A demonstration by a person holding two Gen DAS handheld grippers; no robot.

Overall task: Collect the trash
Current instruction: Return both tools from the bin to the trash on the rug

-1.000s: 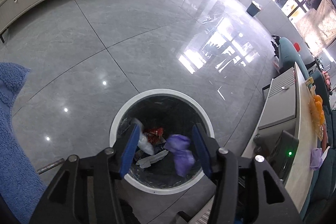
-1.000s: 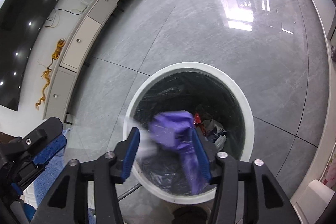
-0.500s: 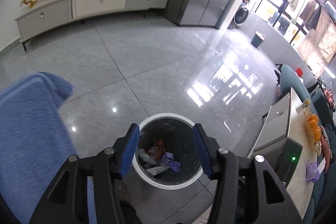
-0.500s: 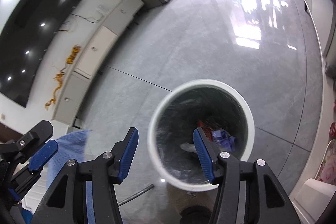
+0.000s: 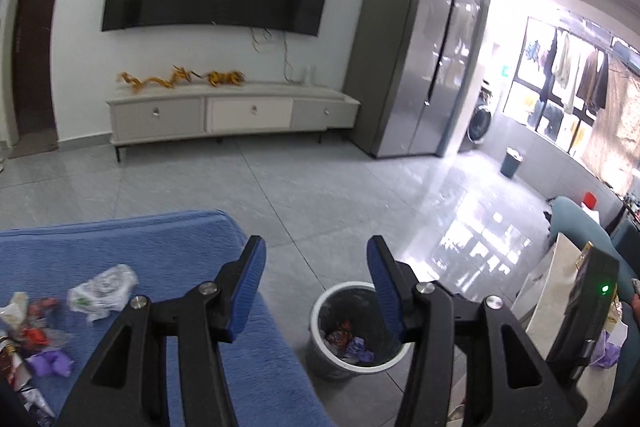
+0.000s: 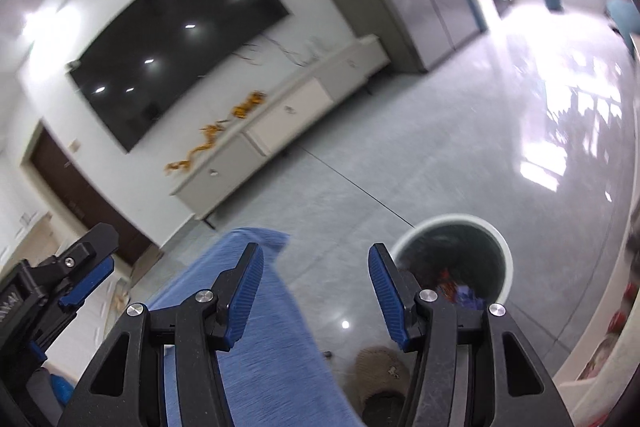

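My left gripper (image 5: pixel 316 287) stands open and empty, high above the floor. Below it and to the right is the white-rimmed trash bin (image 5: pixel 320 311), lined in black, with red wrappers and a purple wad (image 5: pixel 358 345) inside. On the blue cloth (image 5: pixel 160 247) at the left lie a clear plastic bag (image 5: pixel 104 291), a red wrapper (image 5: pixel 34 337) and another purple wad (image 5: pixel 50 365). My right gripper (image 6: pixel 316 291) is also open with nothing between its pads. The bin (image 6: pixel 506 255) lies below it, to the right. The left gripper (image 6: pixel 96 255) shows at the left edge.
A low white cabinet (image 5: pixel 232 115) under a wall TV, a grey fridge (image 5: pixel 416 59) and a small dark bin (image 5: pixel 511 162) stand far across the grey tiled floor. A counter with a black device (image 5: pixel 588 307) is at the right. A brown fuzzy slipper (image 6: pixel 376 367) lies beside the bin.
The purple wad left the right gripper and lies in the bin. Both grippers rose and drew back from the bin, tilting up so the TV wall and the blue cloth came into view.
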